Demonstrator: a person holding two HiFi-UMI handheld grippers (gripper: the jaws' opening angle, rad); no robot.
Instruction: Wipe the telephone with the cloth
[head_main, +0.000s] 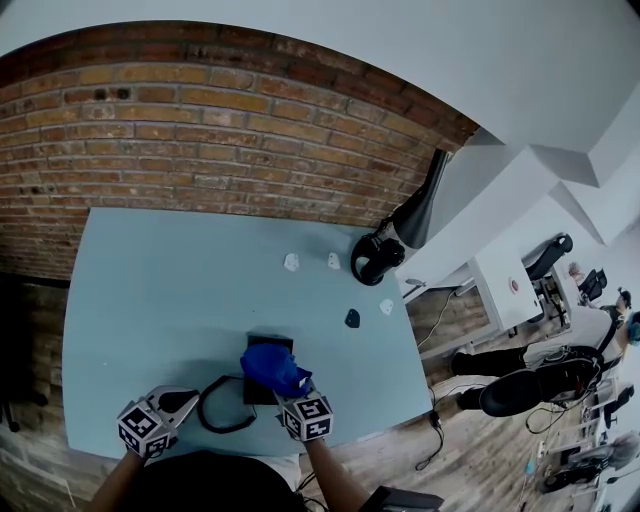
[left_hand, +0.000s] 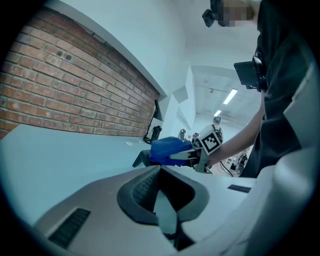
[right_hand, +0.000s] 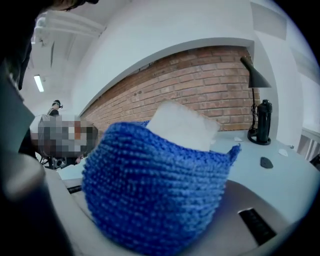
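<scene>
Evidently the wiping was under way, not finished: my right gripper (head_main: 292, 395) was clamped on the bunched blue knitted cloth (head_main: 273, 368) and pressed it down on the black desk telephone (head_main: 258, 393) directly beneath its jaws, so I judged most of the set had yet to be gone over. My left gripper (head_main: 180, 403), jaws drawn together on nothing, rested on the pale blue table (head_main: 150, 290) just to the left of the telephone. I could read no brand, label or writing, only the square markers on the gripper cubes.
</scene>
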